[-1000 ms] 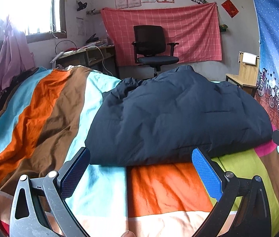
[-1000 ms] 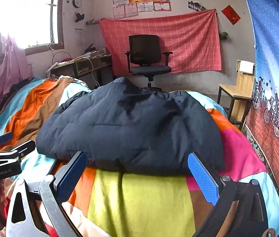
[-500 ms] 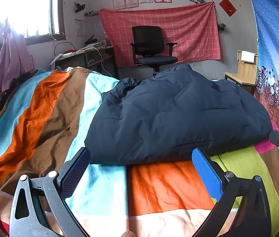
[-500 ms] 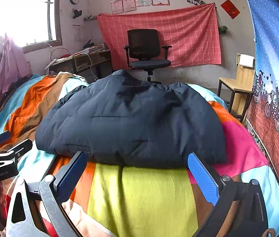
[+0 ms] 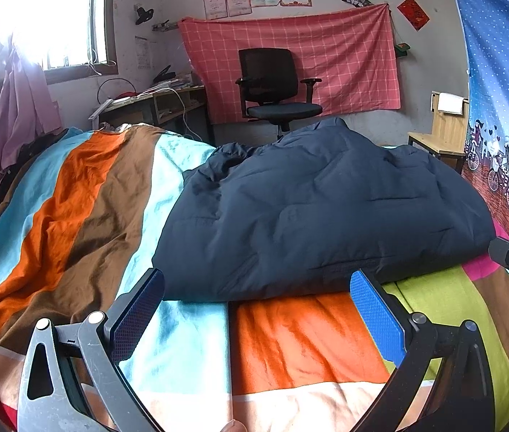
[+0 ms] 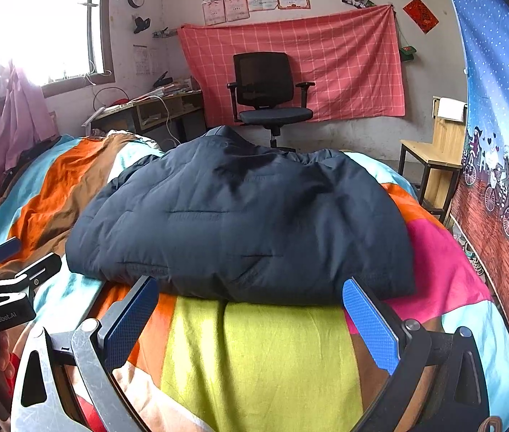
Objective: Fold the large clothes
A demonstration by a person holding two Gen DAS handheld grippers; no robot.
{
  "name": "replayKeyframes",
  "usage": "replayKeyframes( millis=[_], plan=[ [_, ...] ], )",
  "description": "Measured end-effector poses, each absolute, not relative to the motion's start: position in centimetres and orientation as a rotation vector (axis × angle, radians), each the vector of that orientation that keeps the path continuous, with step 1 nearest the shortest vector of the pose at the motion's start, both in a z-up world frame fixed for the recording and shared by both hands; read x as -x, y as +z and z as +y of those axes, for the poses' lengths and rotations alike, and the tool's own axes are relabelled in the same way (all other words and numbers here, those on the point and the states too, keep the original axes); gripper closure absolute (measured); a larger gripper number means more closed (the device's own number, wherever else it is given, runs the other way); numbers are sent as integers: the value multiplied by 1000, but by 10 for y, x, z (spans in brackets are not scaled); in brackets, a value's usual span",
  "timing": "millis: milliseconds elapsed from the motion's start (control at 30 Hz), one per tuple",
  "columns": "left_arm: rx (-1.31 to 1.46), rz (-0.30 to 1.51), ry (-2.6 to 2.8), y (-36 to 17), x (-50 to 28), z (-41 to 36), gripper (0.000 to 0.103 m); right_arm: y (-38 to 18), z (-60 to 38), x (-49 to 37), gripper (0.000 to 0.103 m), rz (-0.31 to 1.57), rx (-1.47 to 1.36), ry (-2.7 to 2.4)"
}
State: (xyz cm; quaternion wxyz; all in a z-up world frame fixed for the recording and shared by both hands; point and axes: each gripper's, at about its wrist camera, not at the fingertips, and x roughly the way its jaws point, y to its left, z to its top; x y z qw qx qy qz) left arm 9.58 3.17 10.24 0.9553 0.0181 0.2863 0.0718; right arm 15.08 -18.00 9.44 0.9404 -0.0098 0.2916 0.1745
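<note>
Two grippers hung wide open and empty over a bed with a striped cover (image 5: 85, 194) in a small room, an office chair (image 5: 272, 86) and pink cloth (image 5: 326, 57) on the far wall. A dark padded jacket (image 5: 326, 212) lay folded mid-bed, its long side crosswise. The left gripper (image 5: 254, 313) and right gripper (image 6: 250, 309) stood just short of its near edge, bare cover around it.

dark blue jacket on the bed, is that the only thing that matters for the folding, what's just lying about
Part of the job:
- dark blue padded jacket, lying in a heap on the bedspread
- left tongs, open, short of its near edge
- right tongs, open, short of its near edge

Just lying about:
- striped bedspread
- office chair
- wooden chair
- cluttered desk
- pink checked cloth on the wall
</note>
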Motion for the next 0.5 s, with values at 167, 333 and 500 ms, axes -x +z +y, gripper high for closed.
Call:
replayKeyframes(
  millis=[167,333,500],
  plan=[
    [-38,584,144,103,-97,33,2,94,-180,-151,0,596,20,358],
    [-40,583,143,103,-98,33,2,94,-179,-151,0,597,19,360],
    [-39,583,143,103,-97,34,2,94,-180,-152,0,598,20,360]
  ],
)
